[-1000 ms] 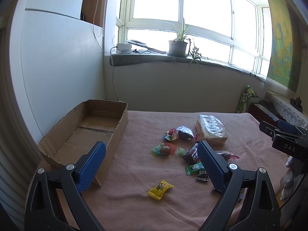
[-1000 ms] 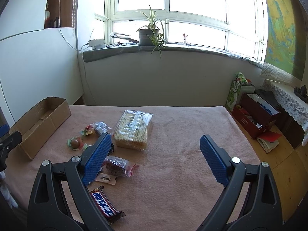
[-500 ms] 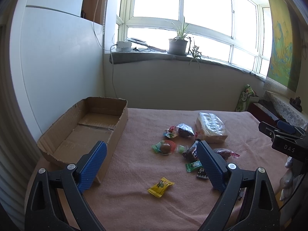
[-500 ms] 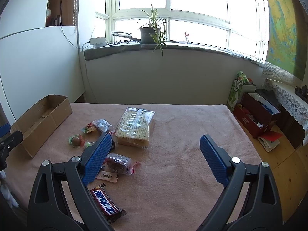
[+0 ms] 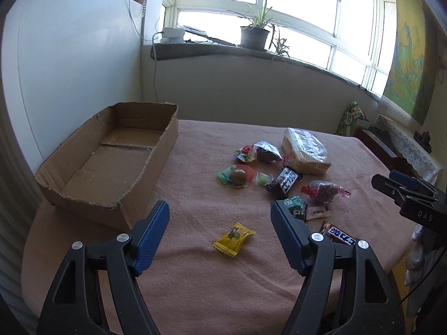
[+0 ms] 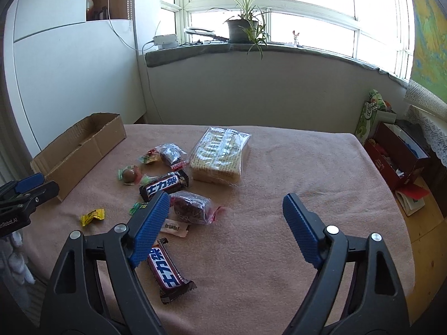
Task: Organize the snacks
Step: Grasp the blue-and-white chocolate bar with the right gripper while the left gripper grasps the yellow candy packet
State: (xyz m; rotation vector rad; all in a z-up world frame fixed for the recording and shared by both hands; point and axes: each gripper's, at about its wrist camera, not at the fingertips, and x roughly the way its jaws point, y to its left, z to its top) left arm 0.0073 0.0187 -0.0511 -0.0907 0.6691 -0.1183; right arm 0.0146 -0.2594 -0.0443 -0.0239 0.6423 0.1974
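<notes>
- left gripper (image 5: 219,217): jaws closing, nothing between them; yellow candy (image 5: 234,239) on the pink tablecloth (image 5: 195,279) just ahead
- right gripper (image 6: 226,209): jaws closing, nothing held
- snacks loose beside empty cardboard box (image 5: 111,153); wafer pack (image 6: 220,156) farthest

"DAS" is printed on the right tool (image 5: 419,206); chocolate bar (image 6: 164,185) reads "士力架".
</notes>
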